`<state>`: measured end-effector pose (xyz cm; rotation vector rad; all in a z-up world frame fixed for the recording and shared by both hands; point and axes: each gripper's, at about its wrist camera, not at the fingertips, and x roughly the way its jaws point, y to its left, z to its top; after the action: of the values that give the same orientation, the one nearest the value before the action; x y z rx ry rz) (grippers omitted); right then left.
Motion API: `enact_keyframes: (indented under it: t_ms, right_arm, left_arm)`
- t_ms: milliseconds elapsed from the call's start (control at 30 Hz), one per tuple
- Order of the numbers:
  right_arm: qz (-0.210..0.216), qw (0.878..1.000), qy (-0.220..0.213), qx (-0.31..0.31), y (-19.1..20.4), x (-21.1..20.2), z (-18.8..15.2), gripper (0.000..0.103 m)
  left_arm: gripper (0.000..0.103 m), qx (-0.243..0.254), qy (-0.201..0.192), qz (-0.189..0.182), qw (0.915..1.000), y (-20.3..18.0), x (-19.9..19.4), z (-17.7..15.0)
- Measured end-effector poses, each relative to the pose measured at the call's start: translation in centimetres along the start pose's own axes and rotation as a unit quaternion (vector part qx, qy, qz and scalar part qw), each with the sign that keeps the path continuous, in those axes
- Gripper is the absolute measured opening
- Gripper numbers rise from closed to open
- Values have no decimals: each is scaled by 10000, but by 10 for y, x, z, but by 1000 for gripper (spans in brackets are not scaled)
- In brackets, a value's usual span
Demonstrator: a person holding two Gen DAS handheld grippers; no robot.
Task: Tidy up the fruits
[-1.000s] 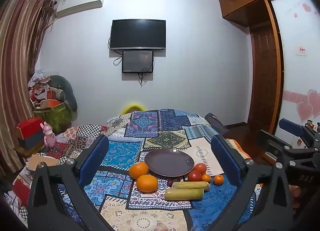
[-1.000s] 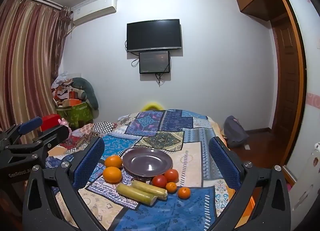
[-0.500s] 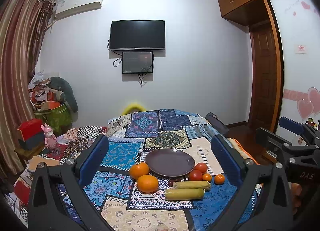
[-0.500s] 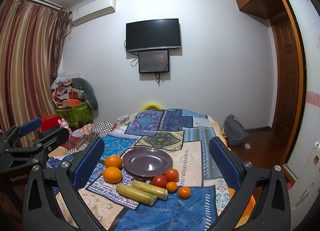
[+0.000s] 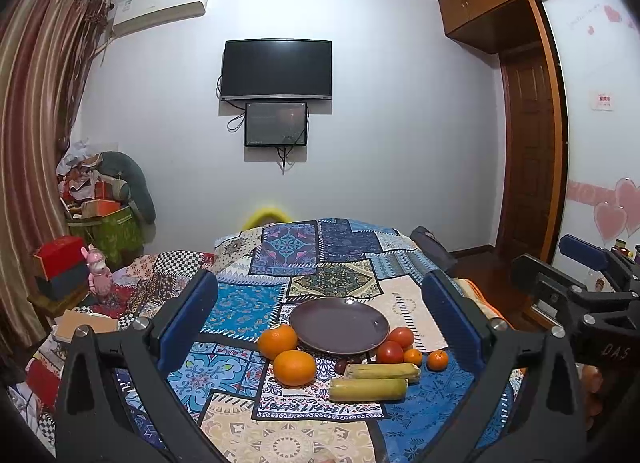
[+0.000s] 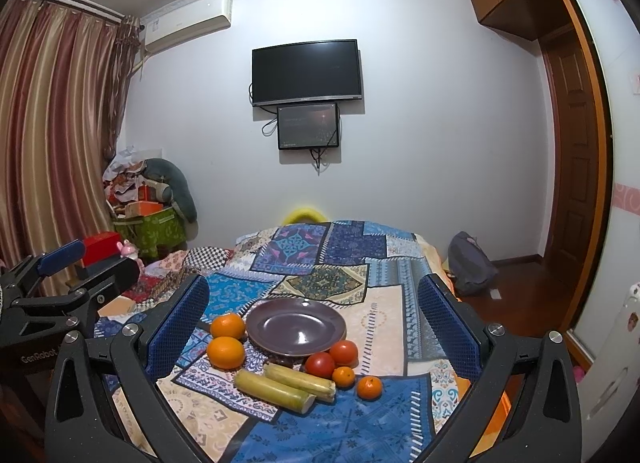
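Bed [image 5: 240, 303] scene unchanged; both tongs [image 5: 320, 323] stay wide.

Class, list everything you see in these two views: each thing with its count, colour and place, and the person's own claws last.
plate: 1, dark purple, on the patchwork cloth, nothing on it
big oranges: 2, orange, left of the plate
tomatoes: 2, red, right front of the plate
small mandarins: 2, orange, beside the tomatoes
cane pieces: 2, yellow-green, in front of the plate
patchwork cloth: 1, blue and beige, under everything
television: 1, black, on the wall
left claw: 1, black with blue pads, open, holding nothing
right claw: 1, black with blue pads, open, holding nothing
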<state>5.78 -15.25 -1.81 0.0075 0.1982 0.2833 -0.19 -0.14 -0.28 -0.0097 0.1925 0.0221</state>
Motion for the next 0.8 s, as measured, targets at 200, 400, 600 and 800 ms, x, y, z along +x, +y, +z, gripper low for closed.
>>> enact_keyframes:
  t_ms: [200, 400, 600, 800]
  right_arm:
    - [27, 10000, -10, 4, 1, 0, -1, 103]
    - [35, 10000, -42, -12, 2, -1, -1, 103]
    - [44, 10000, -68, 2, 1, -2, -1, 103]
    - [48, 10000, -78, -9, 0, -2, -1, 103]
  left_arm:
    - [103, 2, -13, 0, 10000, 1, -1, 0]
    - [103, -8, -19, -24, 10000, 1, -2, 1]
    - [103, 13, -40, -28, 10000, -1, -2, 1]
    - [103, 9, -60, -50, 10000, 0, -4, 2]
